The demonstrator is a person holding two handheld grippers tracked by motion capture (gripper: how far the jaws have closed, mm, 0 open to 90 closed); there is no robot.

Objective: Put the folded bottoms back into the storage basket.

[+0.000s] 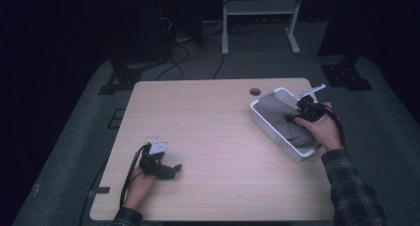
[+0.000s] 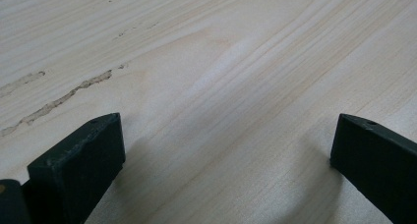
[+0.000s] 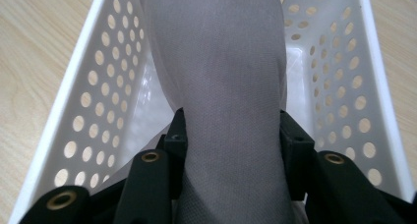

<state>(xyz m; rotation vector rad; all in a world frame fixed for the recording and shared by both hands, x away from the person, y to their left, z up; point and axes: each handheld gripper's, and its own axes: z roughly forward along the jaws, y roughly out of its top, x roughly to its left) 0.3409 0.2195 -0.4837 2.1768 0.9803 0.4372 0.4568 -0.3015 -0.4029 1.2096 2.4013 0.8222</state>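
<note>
In white basket [image 3: 88, 101], grey cloth [image 3: 226, 67]

— what sat under everything?
— a pale wooden table [image 1: 213, 137], with a round cable hole [image 1: 255, 91] near its far edge.
— any marks on the wood?
— a chipped scratch [image 2: 64, 97] ran across the grain.
— and beyond it?
— grey carpet [image 1: 84, 112], tangled black cables [image 1: 181, 52], a white metal stand [image 1: 260, 18].

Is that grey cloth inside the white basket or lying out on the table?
Inside. The grey cloth lies along the white basket, between its perforated walls, with the right gripper closed around it at the near end.
</note>
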